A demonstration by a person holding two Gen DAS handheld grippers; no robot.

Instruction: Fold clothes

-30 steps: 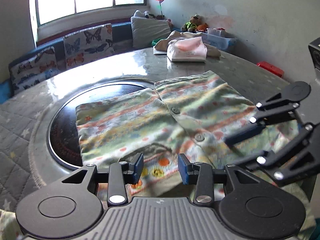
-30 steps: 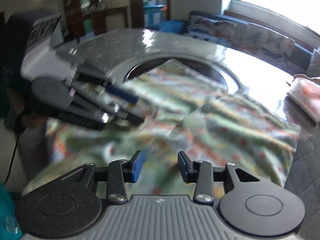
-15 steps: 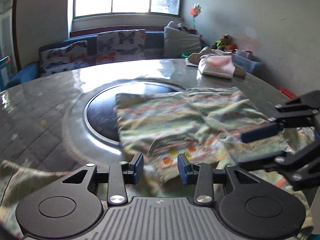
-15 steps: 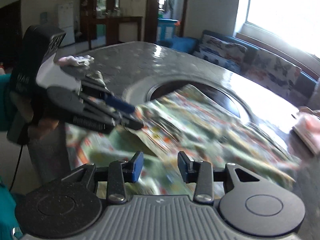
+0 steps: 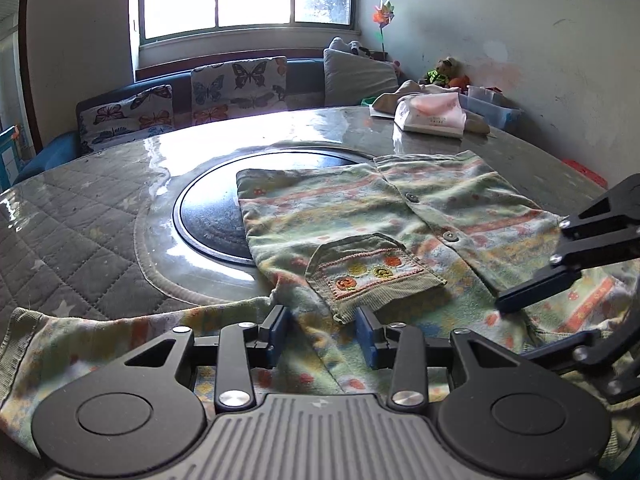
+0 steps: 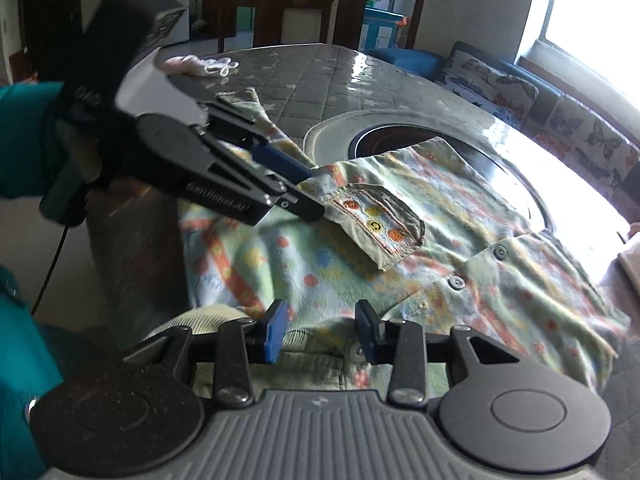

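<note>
Sunny room with a window and a butterfly-cushion bench behind a round table (image 5: pixel 100 208) under a quilted cover. Left view first: patterned shirt (image 5: pixel 400 216) spread flat near the table's close edge, partly over the dark round inset (image 5: pixel 212 216) in the middle. One sleeve (image 5: pixel 372 270) already folded in across the front, cuff up; other sleeve trailing off along the near left edge, so early days, most folds left to do. Left gripper (image 5: pixel 322 330) spread, nothing pinched, hovering just above the fabric beside the folded cuff. Right view: right gripper (image 6: pixel 320 330) also spread and empty, over the collar end of the shirt at the near edge. Left gripper's blue tips just beside the cuff, touching or not, can't tell.
</note>
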